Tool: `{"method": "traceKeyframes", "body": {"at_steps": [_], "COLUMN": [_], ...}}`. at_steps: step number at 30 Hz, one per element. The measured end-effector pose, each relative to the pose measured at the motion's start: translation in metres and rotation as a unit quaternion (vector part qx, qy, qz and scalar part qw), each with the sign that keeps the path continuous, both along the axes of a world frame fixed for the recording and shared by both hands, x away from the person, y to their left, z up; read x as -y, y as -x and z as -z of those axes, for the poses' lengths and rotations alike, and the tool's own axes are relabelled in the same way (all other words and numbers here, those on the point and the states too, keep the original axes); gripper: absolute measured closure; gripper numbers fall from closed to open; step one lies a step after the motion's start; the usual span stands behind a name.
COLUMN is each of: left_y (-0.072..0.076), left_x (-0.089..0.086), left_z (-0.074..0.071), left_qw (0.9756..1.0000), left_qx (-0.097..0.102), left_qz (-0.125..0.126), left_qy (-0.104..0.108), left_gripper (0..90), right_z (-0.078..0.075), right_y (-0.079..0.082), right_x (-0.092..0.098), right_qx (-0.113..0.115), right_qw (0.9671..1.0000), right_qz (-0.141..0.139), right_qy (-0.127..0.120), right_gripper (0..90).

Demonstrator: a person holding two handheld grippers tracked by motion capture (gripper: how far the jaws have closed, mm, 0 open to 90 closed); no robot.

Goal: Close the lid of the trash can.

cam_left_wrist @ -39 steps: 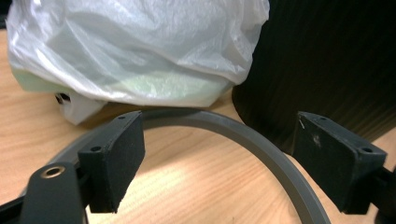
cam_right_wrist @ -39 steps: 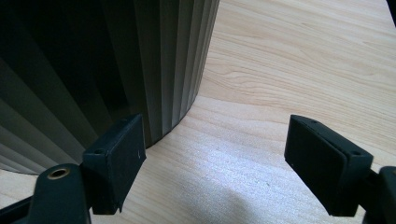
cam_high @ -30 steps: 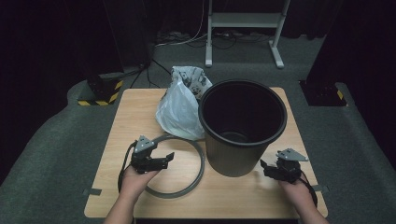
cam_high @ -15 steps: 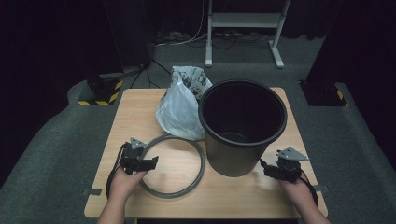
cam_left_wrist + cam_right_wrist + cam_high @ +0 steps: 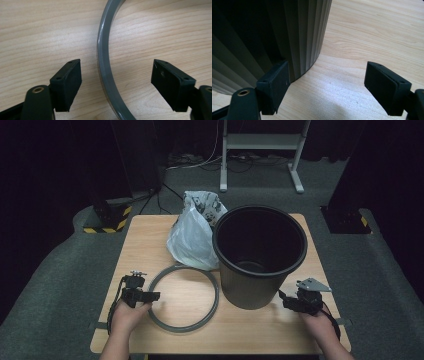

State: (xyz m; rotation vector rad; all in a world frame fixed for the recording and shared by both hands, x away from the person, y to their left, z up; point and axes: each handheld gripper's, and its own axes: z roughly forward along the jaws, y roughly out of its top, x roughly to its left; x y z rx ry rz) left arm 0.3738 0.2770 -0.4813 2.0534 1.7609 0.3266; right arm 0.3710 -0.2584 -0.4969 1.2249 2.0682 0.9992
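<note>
Left tool (image 5: pixel 151 296) brought down over grey ring (image 5: pixel 183 299), flat on bench (image 5: pixel 150 245); jaws just closing, straddling rim, pads not yet touching. Right tool (image 5: pixel 285 301) held wide beside black bin (image 5: pixel 259 255), empty. Ring pickup judged imminent.

- Right gripper (image 5: pixel 325 87): two black jaws rise from the bottom edge, standing wide apart, nothing between the pads.
- Ribbed dark bin (image 5: pixel 274 37): upper left, its fluted wall curving down to its base on the table.
- Left-hand jaw sits just beside the bin's base; contact cannot be told.
- Light wooden table (image 5: pixel 374 32): bare grain at right; shadow lies between the jaws.
</note>
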Motion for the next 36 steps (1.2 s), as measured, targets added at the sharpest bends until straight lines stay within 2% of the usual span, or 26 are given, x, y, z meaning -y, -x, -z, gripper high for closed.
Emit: {"method": "traceKeyframes", "body": {"at_steps": [4,11,13,17,24,30,34,36], "left_y": [-0.008,-0.021,-0.026,-0.037,-0.051,-0.056,-0.057,-0.057], "left_x": [-0.001,-0.005,-0.006,-0.004,0.0,0.001,0.003,0.005], "left_z": [0.003,-0.002,-0.004,-0.006,-0.005,-0.002,0.0,0.001], "left_qw": [0.9996,0.9978,0.9969,0.994,0.9888,0.9857,0.9833,0.9822], "left_qx": [-0.029,-0.065,-0.078,-0.109,-0.148,-0.167,-0.177,-0.18], "left_qz": [-0.001,-0.006,-0.005,-0.001,0.0,-0.009,-0.017,-0.011], "left_qy": [-0.006,-0.012,-0.006,-0.006,-0.023,-0.021,-0.036,-0.053], "left_gripper": [26.9,32.4,34.4,34.8,38.0,41.2,42.0,44.4], "right_z": [0.0,-0.001,-0.001,0.0,0.0,0.0,0.0,0.0], "right_y": [0.001,0.001,0.001,0.001,0.001,0.001,0.002,0.002], "right_x": [-0.001,-0.001,0.0,0.0,0.002,0.002,0.003,0.004], "right_qx": [0.002,-0.001,0.002,-0.001,-0.003,0.0,-0.002,-0.002], "right_qw": [1.0,1.0,1.0,1.0,1.0,1.0,0.9999,0.9999], "right_qz": [-0.003,-0.001,-0.002,0.0,0.004,0.005,0.007,0.007], "right_qy": [0.003,-0.004,-0.003,-0.004,-0.008,-0.005,-0.007,-0.008], "right_gripper": [20.7,20.5,20.6,20.6,20.6,20.6,20.6,20.6]}}
